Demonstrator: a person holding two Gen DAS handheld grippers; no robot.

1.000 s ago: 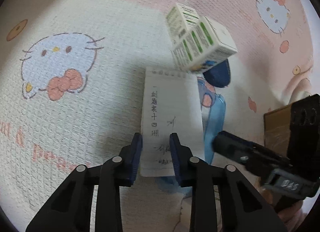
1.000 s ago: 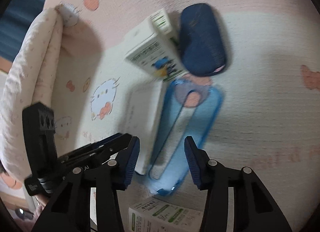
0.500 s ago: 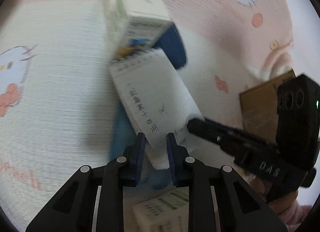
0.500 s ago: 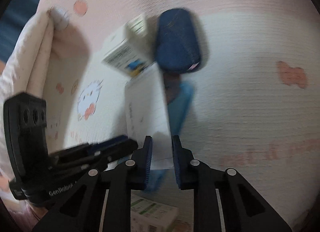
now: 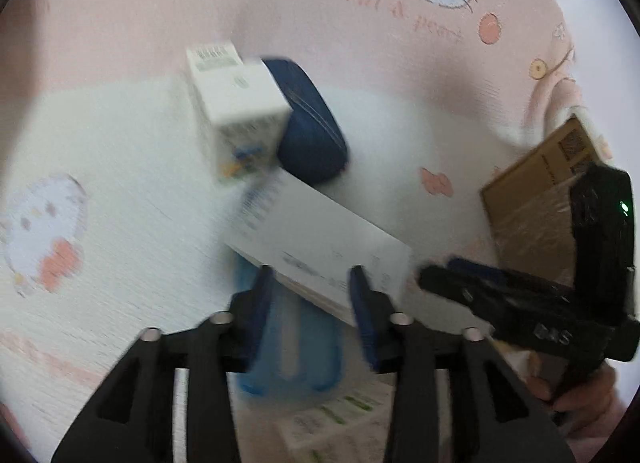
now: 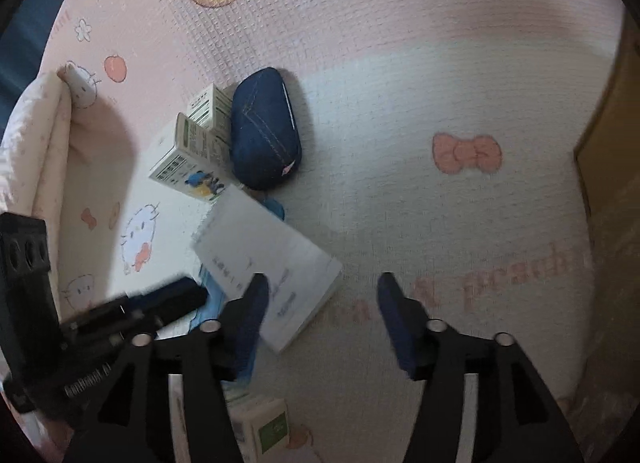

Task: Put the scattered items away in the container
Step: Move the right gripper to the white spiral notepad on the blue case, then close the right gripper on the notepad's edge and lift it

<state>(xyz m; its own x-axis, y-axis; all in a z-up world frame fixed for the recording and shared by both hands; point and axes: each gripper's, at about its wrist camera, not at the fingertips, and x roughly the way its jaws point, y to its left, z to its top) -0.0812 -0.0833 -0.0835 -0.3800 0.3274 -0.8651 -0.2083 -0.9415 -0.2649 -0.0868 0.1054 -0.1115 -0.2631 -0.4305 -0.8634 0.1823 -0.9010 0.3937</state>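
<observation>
A white spiral notepad [image 5: 320, 247] lies skewed on a blue clear case [image 5: 292, 355] on the Hello Kitty blanket; it also shows in the right wrist view [image 6: 272, 263]. My left gripper [image 5: 310, 295] is open with its fingers on either side of the notepad's near edge. My right gripper [image 6: 320, 303] is open and empty; its left finger overlaps the notepad's corner. A white and green carton [image 5: 236, 111] and a dark blue denim pouch [image 5: 308, 131] lie beyond. The brown cardboard box [image 5: 532, 199] stands at the right.
Another white and green carton [image 6: 264, 427] lies close under the grippers. A folded pink blanket edge [image 6: 36, 143] rises at the left in the right wrist view. The cardboard box wall [image 6: 612, 167] stands at the right edge there.
Both grippers were shut on the notepad half a second ago and have now opened. The notepad has dropped back, turned askew. Both cameras have pulled back.
</observation>
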